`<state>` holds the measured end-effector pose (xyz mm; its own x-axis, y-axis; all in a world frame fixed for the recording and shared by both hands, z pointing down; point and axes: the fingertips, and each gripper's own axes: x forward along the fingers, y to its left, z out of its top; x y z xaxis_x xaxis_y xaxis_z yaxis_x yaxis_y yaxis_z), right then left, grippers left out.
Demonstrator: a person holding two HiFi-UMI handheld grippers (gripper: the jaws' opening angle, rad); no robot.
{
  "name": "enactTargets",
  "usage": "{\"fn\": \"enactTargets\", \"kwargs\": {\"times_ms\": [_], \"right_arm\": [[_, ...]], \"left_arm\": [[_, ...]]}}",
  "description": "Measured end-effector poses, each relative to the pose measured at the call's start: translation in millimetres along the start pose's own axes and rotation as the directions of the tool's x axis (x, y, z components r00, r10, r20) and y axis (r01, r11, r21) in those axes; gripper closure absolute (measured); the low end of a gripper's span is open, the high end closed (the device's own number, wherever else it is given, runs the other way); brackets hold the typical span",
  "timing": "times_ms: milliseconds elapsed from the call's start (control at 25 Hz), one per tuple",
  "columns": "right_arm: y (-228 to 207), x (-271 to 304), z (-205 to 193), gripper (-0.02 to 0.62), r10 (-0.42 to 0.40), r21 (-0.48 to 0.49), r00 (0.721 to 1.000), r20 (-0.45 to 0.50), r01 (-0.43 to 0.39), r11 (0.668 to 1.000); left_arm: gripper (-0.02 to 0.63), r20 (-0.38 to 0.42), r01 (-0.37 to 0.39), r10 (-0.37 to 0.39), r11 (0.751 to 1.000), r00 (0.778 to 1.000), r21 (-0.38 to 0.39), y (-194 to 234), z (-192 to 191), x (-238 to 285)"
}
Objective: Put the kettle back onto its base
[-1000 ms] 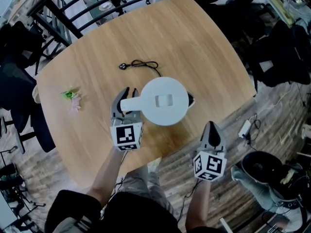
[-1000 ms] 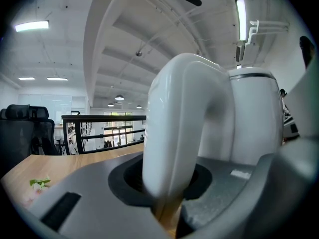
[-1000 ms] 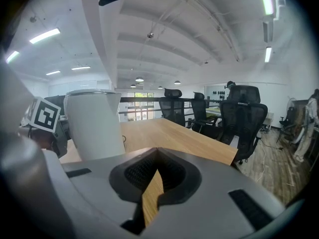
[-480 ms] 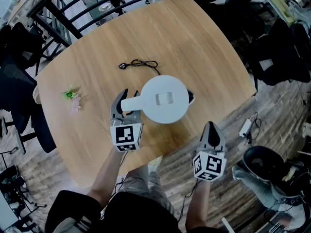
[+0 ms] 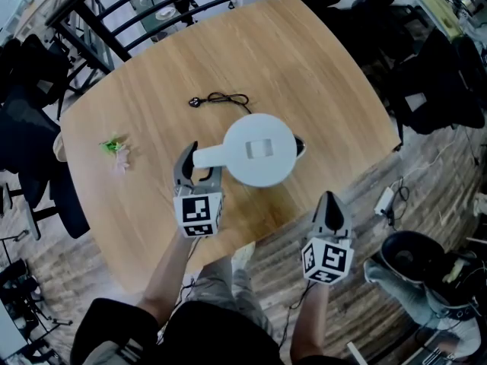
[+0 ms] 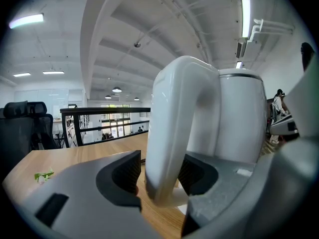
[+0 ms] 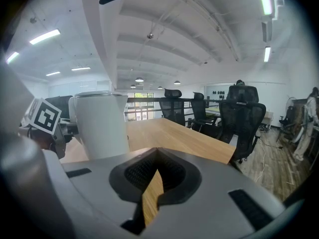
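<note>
The white kettle (image 5: 260,149) stands upright on the round wooden table (image 5: 304,59), its lid towards the head view. A dark bit of its base (image 5: 300,147) shows at its right edge; the rest of the base is hidden beneath it. The handle (image 5: 209,157) points left and lies between the jaws of my left gripper (image 5: 199,158). These jaws have just been opening and stand wide, open around the handle (image 6: 174,133). My right gripper (image 5: 329,198) is shut and empty at the table's near edge, right of the kettle (image 7: 99,123).
A black power cord with plug (image 5: 221,99) lies on the table behind the kettle. A small green and pink object (image 5: 114,146) sits at the left. Office chairs (image 7: 241,116) and a railing (image 5: 114,6) surround the table. A power strip (image 5: 383,201) lies on the floor.
The left gripper's jaws have spread apart around the kettle handle, letting go of it. The kettle has settled slightly farther from me. The right gripper has stayed put.
</note>
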<state>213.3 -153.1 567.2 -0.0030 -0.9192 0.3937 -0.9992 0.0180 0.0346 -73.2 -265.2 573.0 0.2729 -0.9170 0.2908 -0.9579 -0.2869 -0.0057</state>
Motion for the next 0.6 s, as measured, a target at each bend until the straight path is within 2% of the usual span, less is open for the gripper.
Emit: {"fn": "enactTargets", "kwargs": {"times_ms": [600], "right_arm": [[7,-34,15,0.597,0.005,-0.001,0.999,0.038,-0.005,1.000]], "left_arm": [[0.415,0.001,0.006,-0.006,1.000,1.000,0.008,-5,15,-41]]}}
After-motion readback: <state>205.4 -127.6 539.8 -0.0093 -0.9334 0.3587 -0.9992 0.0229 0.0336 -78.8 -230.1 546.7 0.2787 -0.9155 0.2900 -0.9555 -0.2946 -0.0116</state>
